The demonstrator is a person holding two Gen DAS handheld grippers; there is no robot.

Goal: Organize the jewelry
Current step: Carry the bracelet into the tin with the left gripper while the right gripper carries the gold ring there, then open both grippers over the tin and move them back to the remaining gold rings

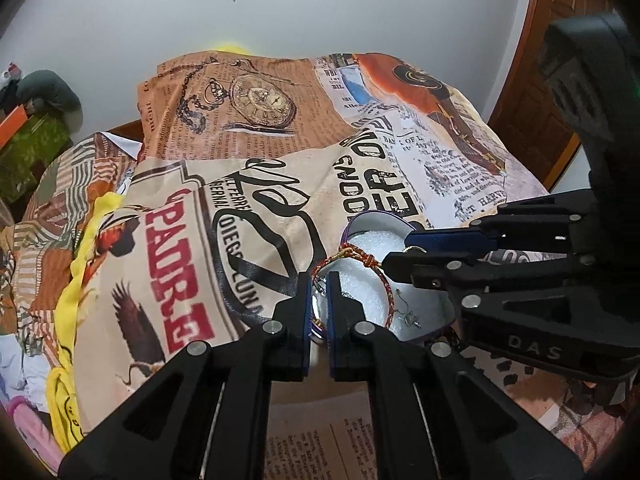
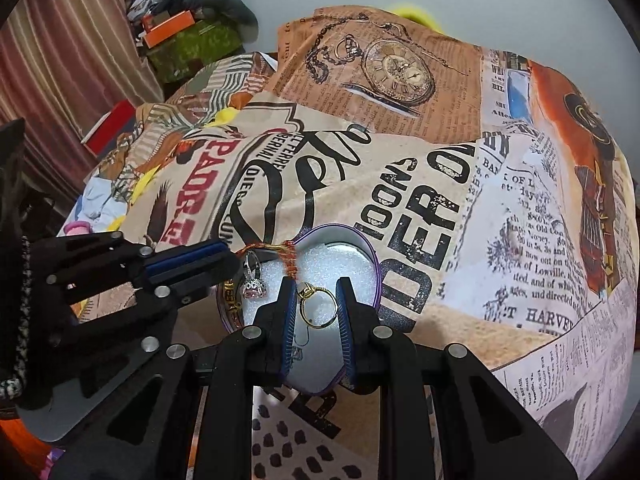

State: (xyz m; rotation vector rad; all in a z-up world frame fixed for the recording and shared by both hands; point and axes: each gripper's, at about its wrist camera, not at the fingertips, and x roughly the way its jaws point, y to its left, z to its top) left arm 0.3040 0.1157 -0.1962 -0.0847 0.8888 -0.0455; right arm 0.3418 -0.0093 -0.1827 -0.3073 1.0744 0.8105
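Observation:
A heart-shaped purple tin (image 2: 370,258) lined with white foam sits on the printed cloth; it also shows in the left wrist view (image 1: 362,222). A red-and-gold braided bracelet (image 1: 352,260) lies across it. My left gripper (image 1: 319,312) is shut on a silver ring with a pink stone (image 2: 253,280) at the tin's left rim. My right gripper (image 2: 316,300) hovers over the foam, jaws narrowly apart around a gold ring (image 2: 318,306); whether the pads touch it is unclear. A small earring (image 1: 410,318) lies on the foam.
The cloth (image 1: 260,184) is a newspaper-and-pocket-watch print draped over a rounded surface. Yellow fabric (image 1: 68,320) and clothes lie at the left. A green bag with an orange box (image 2: 180,36) stands at the far left. A wooden door (image 1: 560,60) is at right.

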